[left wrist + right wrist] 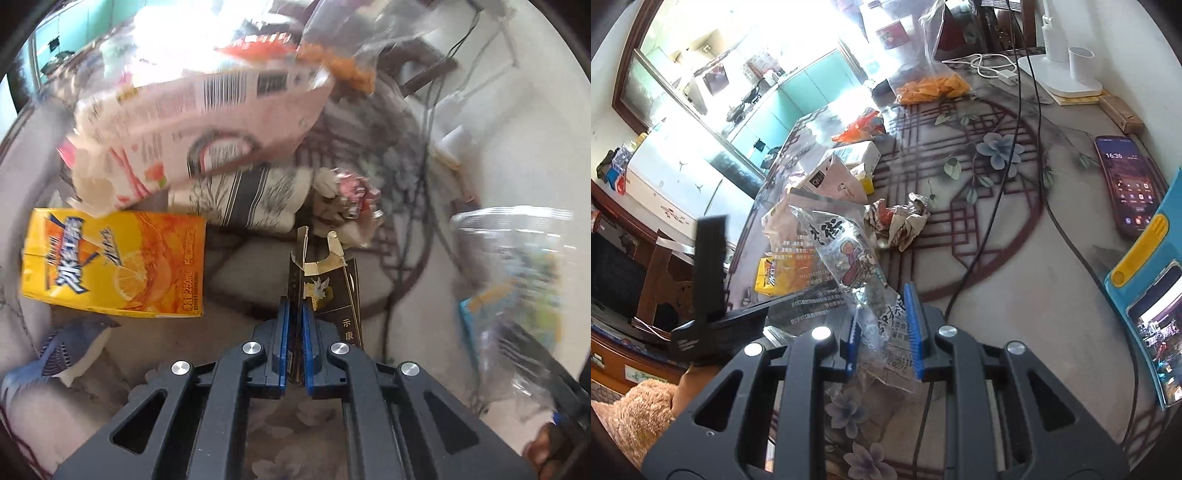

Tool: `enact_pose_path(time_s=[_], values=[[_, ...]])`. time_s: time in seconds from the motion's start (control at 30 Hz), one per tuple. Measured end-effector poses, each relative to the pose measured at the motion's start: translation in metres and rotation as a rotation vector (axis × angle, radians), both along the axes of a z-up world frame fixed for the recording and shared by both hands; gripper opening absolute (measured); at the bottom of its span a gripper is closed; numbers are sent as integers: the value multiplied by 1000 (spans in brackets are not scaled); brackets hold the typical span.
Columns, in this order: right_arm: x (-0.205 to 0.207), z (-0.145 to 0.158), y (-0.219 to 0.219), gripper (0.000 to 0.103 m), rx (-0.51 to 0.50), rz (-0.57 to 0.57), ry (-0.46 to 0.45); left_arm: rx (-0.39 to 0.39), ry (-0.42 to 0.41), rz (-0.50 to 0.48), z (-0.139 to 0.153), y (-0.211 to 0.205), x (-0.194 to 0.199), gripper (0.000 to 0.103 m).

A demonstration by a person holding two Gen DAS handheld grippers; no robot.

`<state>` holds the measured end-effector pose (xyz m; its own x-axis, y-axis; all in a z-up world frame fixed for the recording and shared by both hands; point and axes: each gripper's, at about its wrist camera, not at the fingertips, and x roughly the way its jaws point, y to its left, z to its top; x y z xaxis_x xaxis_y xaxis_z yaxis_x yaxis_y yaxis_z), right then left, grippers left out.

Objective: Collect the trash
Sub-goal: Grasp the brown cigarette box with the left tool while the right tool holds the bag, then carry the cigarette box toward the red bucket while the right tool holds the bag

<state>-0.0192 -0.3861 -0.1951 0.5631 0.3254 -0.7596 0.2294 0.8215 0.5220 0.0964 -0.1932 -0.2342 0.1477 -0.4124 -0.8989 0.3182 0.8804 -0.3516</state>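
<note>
My left gripper [294, 308] is shut on a flattened black and gold cigarette pack [328, 284] with a torn top, held over the table. A yellow lemon tea carton [114, 262] lies to its left, a pink carton [192, 129] above it, and a crumpled wrapper [347, 199] just beyond the pack. My right gripper [882, 314] is shut on a clear printed plastic wrapper [846, 258], which shows blurred as the clear wrapper [517, 266] in the left wrist view. Behind it lie the crumpled wrapper [905, 221], pink carton [834, 181] and yellow carton [772, 275].
A clear bag of orange snacks [931, 88] stands at the back. A phone [1126, 184], a blue case [1145, 288] and a white lamp base [1063, 74] sit on the right. Black cables [1027, 147] cross the patterned tablecloth [997, 258]. The left gripper's dark body [709, 258] is at the table's left edge.
</note>
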Motion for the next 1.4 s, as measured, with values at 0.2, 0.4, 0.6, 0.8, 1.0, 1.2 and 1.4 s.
enact_pose_path(time_s=[0.2, 0.4, 0.6, 0.8, 1.0, 1.2, 1.4], values=[[10, 15, 14, 22, 8, 36, -44, -95, -77, 28, 48, 32, -12, 4], [25, 41, 44, 22, 13, 113, -111, -103, -182, 121, 85, 81, -21, 4], [39, 54, 80, 22, -6, 199, -140, -53, -270, 254, 107, 149, -29, 4], [49, 61, 120, 22, -27, 262, -143, -46, -294, 340, 115, 204, -31, 4], [58, 70, 164, 22, -44, 300, -145, -50, -313, 378, 119, 255, -26, 4], [67, 81, 212, 22, -70, 319, -150, -52, -319, 392, 123, 298, -16, 4], [79, 88, 263, 22, -90, 335, -163, -31, -339, 395, 128, 344, -8, 4]])
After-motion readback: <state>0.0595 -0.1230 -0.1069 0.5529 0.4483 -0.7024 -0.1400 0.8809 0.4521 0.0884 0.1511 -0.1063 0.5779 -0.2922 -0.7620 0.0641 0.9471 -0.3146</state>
